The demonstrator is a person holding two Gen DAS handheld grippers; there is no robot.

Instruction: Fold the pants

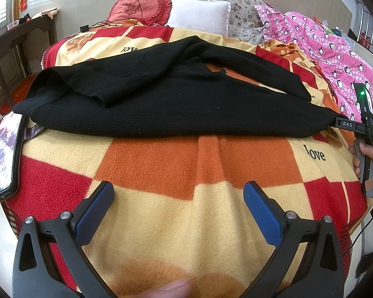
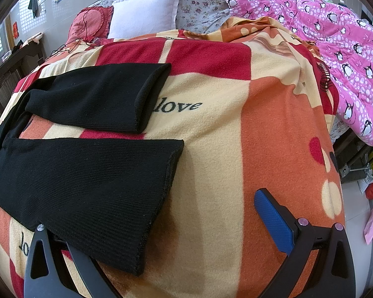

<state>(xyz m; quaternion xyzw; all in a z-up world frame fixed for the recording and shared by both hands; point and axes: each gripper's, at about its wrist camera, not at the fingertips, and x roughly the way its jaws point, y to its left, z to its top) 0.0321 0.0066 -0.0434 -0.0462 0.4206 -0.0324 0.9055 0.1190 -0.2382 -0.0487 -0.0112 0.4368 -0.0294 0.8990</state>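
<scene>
Black knit pants [image 1: 161,99] lie across a red, orange and cream checked blanket [image 1: 186,223] on a bed. My left gripper [image 1: 179,198] is open over the bare blanket, short of the pants' near edge, with nothing between its blue pads. In the right wrist view both legs of the pants [image 2: 87,178] point right, the near one in front of the far one. My right gripper [image 2: 179,206] is open at the near leg's hem. Its right pad [image 2: 273,223] shows, while the hem corner covers its left finger. The right gripper [image 1: 345,124] also shows at the pants' right end.
A phone [image 1: 2,159] lies at the bed's left edge beside the pants. A white pillow [image 1: 199,16], a red cushion [image 1: 139,7] with a cable, and a pink penguin quilt [image 1: 335,57] fill the back and right. A dark wooden table [image 1: 17,39] stands to the left.
</scene>
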